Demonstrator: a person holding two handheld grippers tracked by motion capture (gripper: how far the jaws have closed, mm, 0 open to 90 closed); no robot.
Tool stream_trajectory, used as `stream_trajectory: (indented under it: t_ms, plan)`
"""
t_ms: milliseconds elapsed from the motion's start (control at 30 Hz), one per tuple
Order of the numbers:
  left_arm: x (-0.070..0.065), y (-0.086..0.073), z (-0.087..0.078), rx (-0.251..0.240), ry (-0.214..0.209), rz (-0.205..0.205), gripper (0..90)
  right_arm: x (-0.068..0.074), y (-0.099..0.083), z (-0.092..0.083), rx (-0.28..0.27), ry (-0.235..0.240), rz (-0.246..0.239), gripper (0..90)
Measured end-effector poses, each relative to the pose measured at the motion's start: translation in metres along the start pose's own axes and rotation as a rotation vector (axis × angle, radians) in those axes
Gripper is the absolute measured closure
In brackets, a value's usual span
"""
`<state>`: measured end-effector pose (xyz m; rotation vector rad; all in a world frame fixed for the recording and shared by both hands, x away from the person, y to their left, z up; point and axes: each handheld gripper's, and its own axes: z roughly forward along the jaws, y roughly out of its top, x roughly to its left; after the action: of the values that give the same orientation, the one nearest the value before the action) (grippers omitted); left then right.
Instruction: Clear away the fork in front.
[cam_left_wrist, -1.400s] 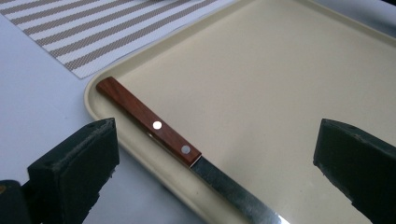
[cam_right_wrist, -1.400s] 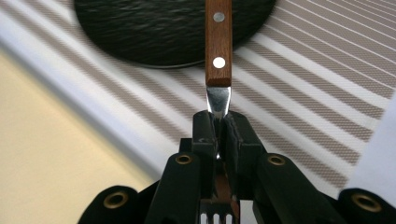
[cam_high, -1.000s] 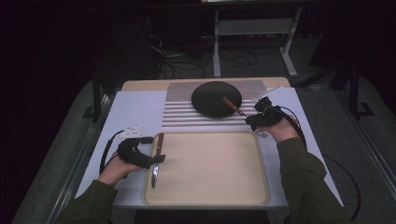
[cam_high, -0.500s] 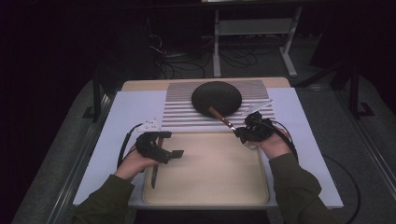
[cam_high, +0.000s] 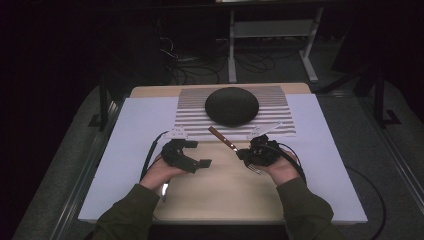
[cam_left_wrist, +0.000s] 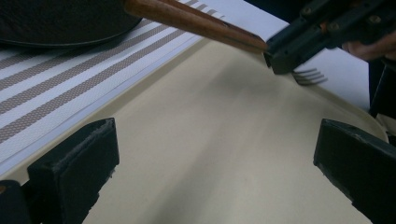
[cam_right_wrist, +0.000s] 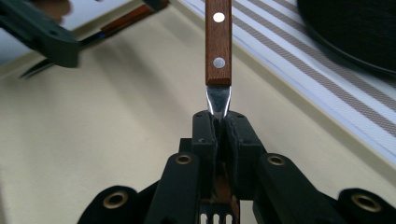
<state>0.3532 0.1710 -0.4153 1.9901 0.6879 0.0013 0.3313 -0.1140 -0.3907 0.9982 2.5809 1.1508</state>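
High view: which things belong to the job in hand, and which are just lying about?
In the job: fork, right hand-held gripper shut on it, tray.
Lying about: dark bowl, striped mat.

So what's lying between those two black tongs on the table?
Bare beige tray in the high view, between left tongs and right tongs.

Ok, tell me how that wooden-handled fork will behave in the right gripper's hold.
The fork looks rigid, so it likely won't flex. The right gripper pinches its thin, shiny metal neck, so it may swivel or slip. The long handle sticks out past the jaws and may lever it downward.
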Motion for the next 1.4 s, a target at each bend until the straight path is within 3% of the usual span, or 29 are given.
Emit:
stream_trajectory:
  t_ms: [267, 367, 600, 900, 1400]
  plan:
    - [0.001, -0.001, 0.007, -0.033, -0.024, -0.022, 0.0, 0.01, 0.0, 0.004, -0.027, 0.047, -0.033, 82.2]
    - [0.002, 0.0, 0.006, -0.04, -0.019, -0.034, 6.0, 0.014, 0.001, 0.007, -0.034, 0.068, -0.042, 82.2]
    - [-0.004, 0.001, 0.008, -0.058, -0.052, -0.047, 14.3, 0.018, 0.002, 0.012, -0.049, 0.093, -0.048, 82.1]
    - [-0.004, 0.001, 0.009, -0.078, -0.097, -0.074, 24.4, 0.024, 0.003, 0.017, -0.043, 0.095, -0.081, 82.1]
    - [0.001, 0.001, 0.005, -0.11, -0.14, -0.11, 50.9, 0.033, 0.005, 0.022, -0.047, 0.078, -0.119, 82.1]
